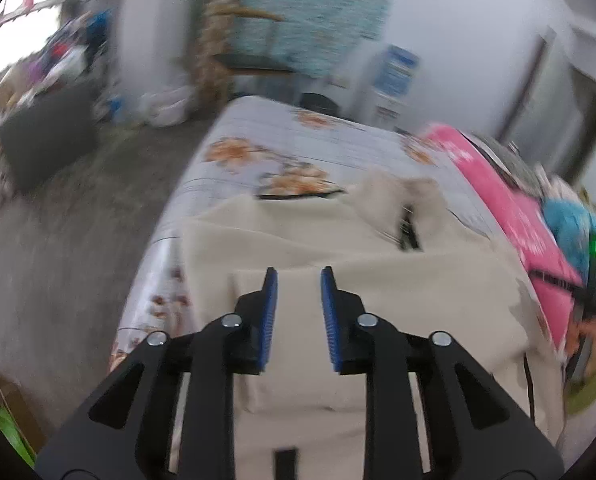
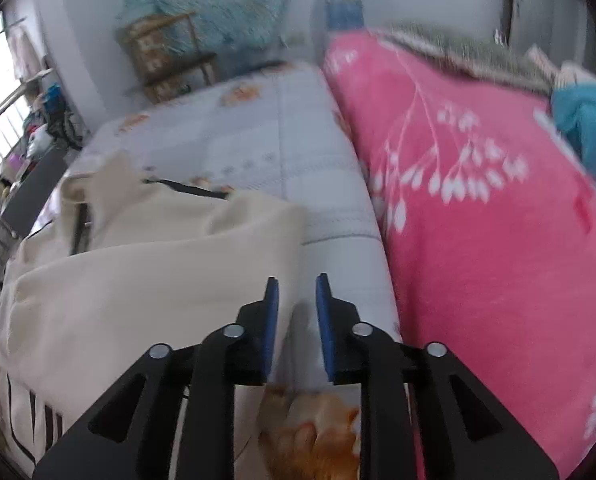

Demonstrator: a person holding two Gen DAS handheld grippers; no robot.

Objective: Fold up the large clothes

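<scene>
Your left gripper (image 1: 298, 276) hangs over the cream garment (image 1: 338, 248) with jaws apart, holding nothing; your right gripper (image 2: 296, 282) also stands apart, empty, at the garment's edge.

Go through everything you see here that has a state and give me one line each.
Left tongs: open, empty, over the garment.
Right tongs: open, empty, beside the garment's right edge.
Cream garment: lying on the bed, partly folded, collar end rumpled.
Floral bedsheet: spread flat.
Pink blanket: lying alongside the garment, apart from it.

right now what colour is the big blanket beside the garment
Pink blanket with white sprigs, clearest in right wrist view.
</scene>
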